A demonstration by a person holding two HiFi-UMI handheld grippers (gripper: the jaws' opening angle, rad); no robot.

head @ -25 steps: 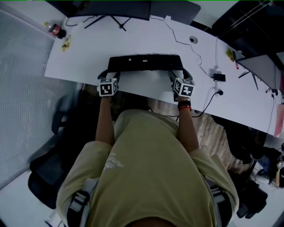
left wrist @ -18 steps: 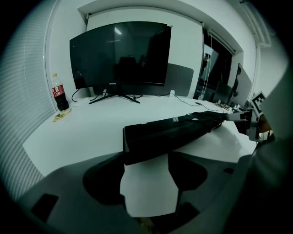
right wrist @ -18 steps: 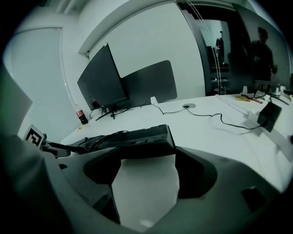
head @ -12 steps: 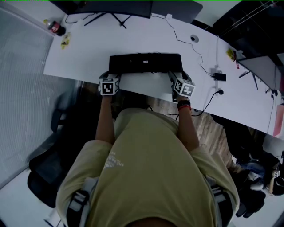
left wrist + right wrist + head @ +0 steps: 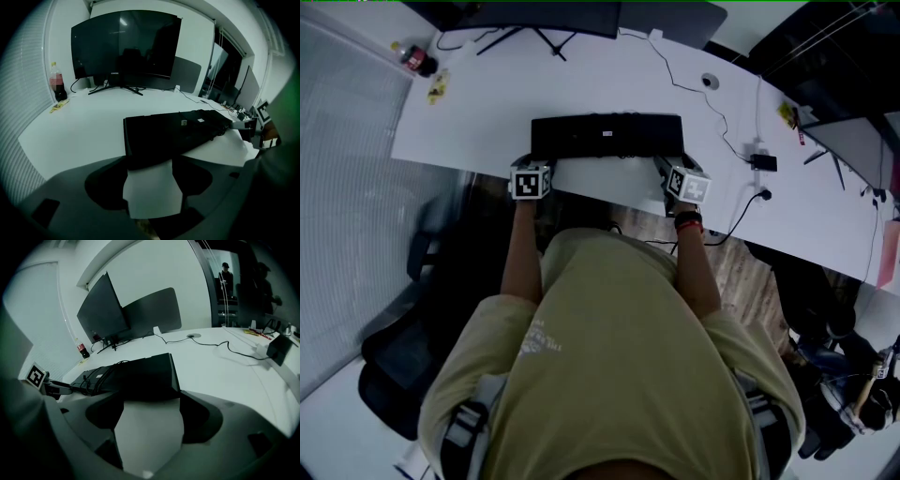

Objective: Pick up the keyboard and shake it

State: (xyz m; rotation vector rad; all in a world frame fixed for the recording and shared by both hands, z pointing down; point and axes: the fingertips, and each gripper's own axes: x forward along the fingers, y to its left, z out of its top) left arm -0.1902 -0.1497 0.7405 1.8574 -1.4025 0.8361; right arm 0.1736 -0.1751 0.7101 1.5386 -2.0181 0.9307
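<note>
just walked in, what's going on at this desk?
A person at a white desk holds a gripper in each hand. The left gripper has the left end of a black keyboard between its jaws, and the right gripper has the right end. Both pairs of jaws stand wide and look closed on it. Whether the keyboard is already off the desk is hard to tell. A dark monitor stands behind it.

Curved monitor, soda bottle, white desk
</note>
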